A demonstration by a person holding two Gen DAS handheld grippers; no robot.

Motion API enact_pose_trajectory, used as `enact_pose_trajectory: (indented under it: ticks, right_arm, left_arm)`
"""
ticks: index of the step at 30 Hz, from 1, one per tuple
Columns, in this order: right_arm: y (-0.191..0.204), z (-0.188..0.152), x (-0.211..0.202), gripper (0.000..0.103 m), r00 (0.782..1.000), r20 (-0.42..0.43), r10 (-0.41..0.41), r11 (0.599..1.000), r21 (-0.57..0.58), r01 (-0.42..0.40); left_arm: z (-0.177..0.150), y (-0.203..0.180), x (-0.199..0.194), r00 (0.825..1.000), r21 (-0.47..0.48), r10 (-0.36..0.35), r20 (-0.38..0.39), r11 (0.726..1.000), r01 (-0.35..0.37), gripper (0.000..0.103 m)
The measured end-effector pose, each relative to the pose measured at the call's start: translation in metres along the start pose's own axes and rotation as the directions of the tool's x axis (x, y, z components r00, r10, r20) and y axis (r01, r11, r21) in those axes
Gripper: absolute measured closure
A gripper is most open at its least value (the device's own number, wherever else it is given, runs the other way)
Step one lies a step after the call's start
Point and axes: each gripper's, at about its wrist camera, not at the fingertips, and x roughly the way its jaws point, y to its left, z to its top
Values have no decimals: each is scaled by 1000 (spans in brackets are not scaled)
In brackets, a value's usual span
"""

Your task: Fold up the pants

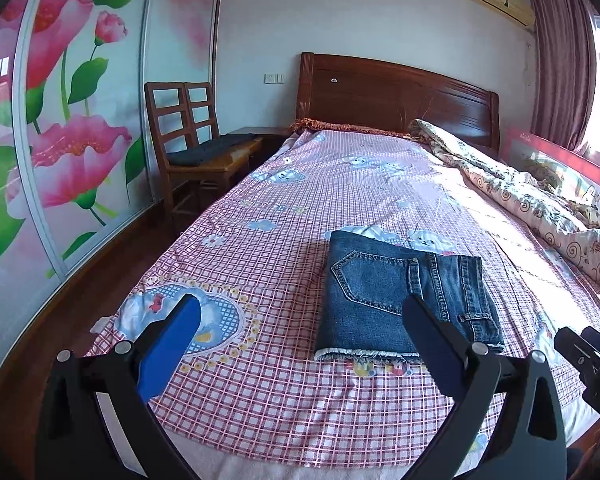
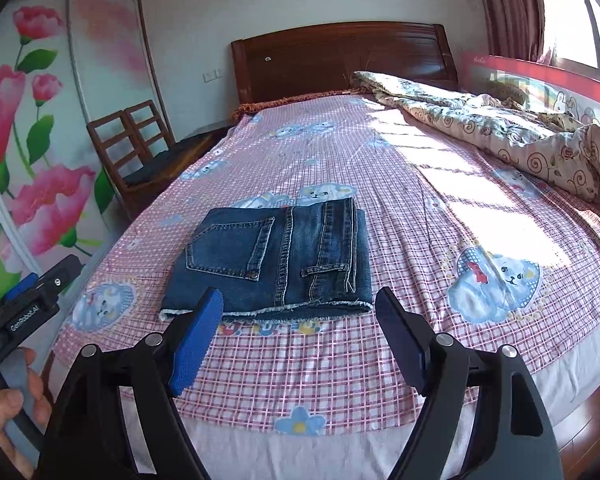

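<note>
With the left claw [image 1: 300, 320] held apart at the left and the right claw [image 2: 300, 312] likewise apart, the pants [image 2: 272, 256], folded flat on the bed [image 2: 399, 152], are judged thick, stiff, fairly heavy denim, best gripped at the frayed near edge.

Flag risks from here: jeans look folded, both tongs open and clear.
1. The folded jeans show a frayed hem at the near edge; a tongs tip moving forward could snag it and undo the fold.
2. The left tongs right finger overlaps the jeans in view, so clearance is unclear.
3. The right tongs sit close to the hem.
</note>
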Motion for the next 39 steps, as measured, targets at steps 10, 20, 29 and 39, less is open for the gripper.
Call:
enact_pose_trajectory:
  ticks: [10,20,29,39]
  right_arm:
    - [10,-1,-6,25,995,96,-36,999,-19,38]
    - [8,-18,2,25,990,130,-48,999,-13,50]
    - [8,-17,3,25,989,136,-56,998,-10,58]
    - [12,-20,6,25,989,135,-57,998,-24,61]
  left_arm:
    - [-6,-13,-10,995,56,35,96,998,-41,2]
    - [-23,-23,-16,984,86,15,179,996,-31,2]
    - [-39,-24,-16,979,66,-5,202,998,-9,2]
    - [-40,-22,-22,971,49,-10,238,999,-2,2]
